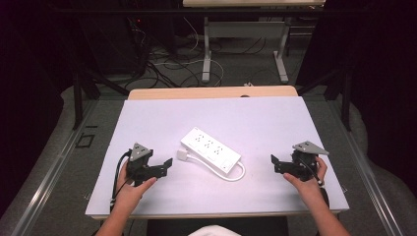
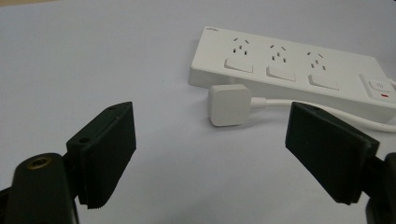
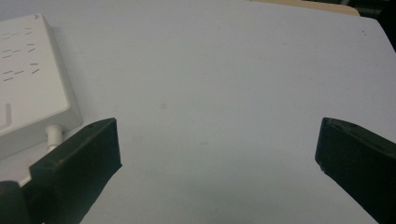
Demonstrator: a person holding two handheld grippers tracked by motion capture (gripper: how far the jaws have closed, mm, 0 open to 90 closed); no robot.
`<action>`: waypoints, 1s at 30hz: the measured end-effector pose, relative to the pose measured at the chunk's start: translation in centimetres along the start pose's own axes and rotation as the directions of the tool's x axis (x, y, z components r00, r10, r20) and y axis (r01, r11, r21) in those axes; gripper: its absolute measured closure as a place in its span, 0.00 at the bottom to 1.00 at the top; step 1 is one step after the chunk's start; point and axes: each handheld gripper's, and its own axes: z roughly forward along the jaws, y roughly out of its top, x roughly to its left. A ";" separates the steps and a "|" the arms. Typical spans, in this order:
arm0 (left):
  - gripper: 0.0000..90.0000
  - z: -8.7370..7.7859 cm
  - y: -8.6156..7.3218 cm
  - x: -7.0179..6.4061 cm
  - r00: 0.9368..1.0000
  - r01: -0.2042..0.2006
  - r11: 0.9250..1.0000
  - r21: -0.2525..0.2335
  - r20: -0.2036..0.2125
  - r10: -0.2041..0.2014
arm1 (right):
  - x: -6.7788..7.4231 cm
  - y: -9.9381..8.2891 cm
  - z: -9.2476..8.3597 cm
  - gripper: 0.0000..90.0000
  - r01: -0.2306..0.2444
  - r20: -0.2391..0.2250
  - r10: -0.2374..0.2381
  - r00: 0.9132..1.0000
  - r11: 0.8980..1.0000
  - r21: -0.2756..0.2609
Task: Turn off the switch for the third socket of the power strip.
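left hand (image 1: 129, 192): comes in from the bottom edge of the high view, wrapped round the gripper body, resting low on the white table top.
left gripper (image 1: 166, 165): sits on the left part of the table (image 1: 147, 123), pointed right toward the plug. Grey three-cornered plate on top, black cable trailing back along the wrist. Jaws wide apart, nothing between them; in the left gripper view (image 2: 210, 154) bare table shows in the gap.
plug (image 1: 184, 155): small white square block lying flat on the table, just left of the strip's near edge. In the left gripper view (image 2: 229, 104) it lies ahead of the jaw gap, not touched by either jaw. Its cord leaves the right side.
power strip (image 1: 210, 150): white, lying flat mid-table, set diagonally, far end up-left, near end down-right. Left gripper view (image 2: 289, 70) shows three socket groups in a row and a switch with a red mark at the right end. Nothing plugged in.
cord (image 1: 231, 175): white, runs from the plug along the strip's near side, loops at the strip's right end and goes back into it.
right gripper (image 1: 275, 163): on the right part of the table, pointed left at the strip, well apart from it. Jaws spread wide, empty; right gripper view (image 3: 217, 158) has only table surface between them, strip corner at far left.
right hand (image 1: 309, 179): grips the body from behind, forearm from the bottom edge.
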 end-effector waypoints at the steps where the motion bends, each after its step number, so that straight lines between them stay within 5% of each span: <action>1: 0.18 0.0 0.0 -0.1 1.000 -0.002 1.000 0.003 0.004 0.002 | 0.0 0.0 0.0 0.00 0.008 0.002 -0.008 1.000 1.000 -0.003; 21: 0.35 0.6 0.1 -1.7 0.997 -0.015 1.000 0.028 0.072 0.013 | 0.4 -0.2 0.3 0.00 0.017 -0.009 -0.017 1.000 1.000 0.011; 30: 0.38 0.6 1.0 -1.6 0.997 0.055 0.998 0.022 0.060 -0.056 | 0.4 -0.3 0.3 0.00 0.022 -0.012 -0.022 1.000 1.000 0.014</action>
